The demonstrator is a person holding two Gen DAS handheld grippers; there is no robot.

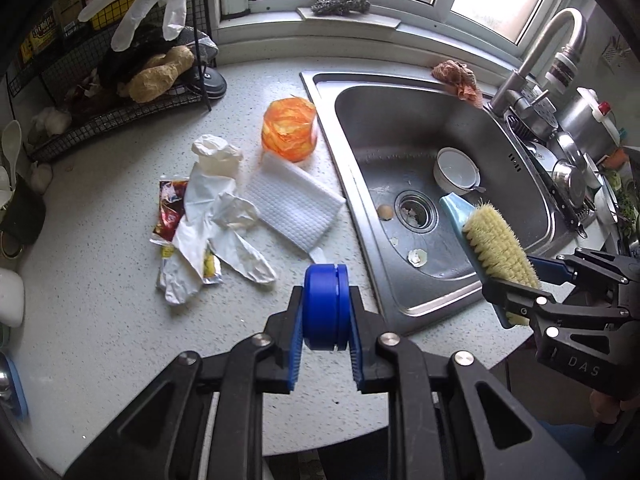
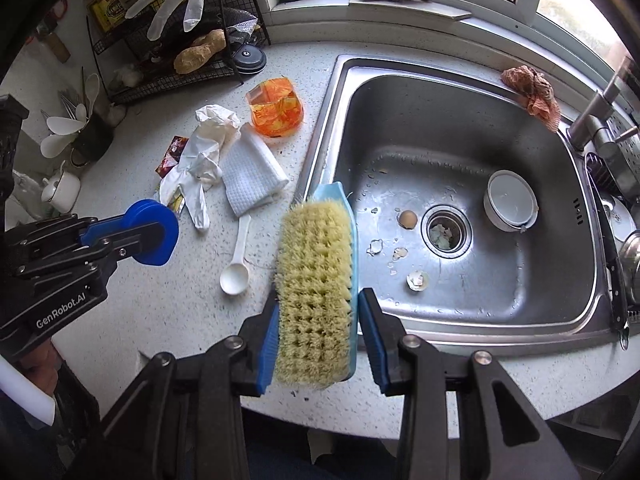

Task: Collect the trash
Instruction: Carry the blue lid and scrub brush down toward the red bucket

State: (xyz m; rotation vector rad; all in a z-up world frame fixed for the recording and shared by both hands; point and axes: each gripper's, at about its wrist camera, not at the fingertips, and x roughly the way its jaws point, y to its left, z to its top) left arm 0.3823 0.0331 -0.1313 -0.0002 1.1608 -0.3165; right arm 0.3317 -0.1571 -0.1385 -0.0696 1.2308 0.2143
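My left gripper (image 1: 325, 320) is shut on a blue round lid (image 1: 325, 306) above the counter's front; it also shows in the right wrist view (image 2: 154, 236). My right gripper (image 2: 318, 332) is shut on a blue scrub brush (image 2: 316, 288) with yellow bristles, over the sink's front-left rim. Trash on the counter: crumpled white gloves (image 1: 212, 216), a red sauce packet (image 1: 170, 208), a white wipe (image 1: 296, 204), an orange plastic wrapper (image 1: 289, 130). Eggshell pieces (image 2: 416, 278) lie in the sink (image 2: 560, 312).
A white plastic spoon (image 2: 236, 268) lies on the counter by the brush. A white bowl (image 2: 510, 200) sits in the sink, a rag (image 2: 532, 92) on its far rim. A wire rack (image 1: 120, 92) with a hanging glove stands at back left. The faucet (image 1: 544, 52) is at right.
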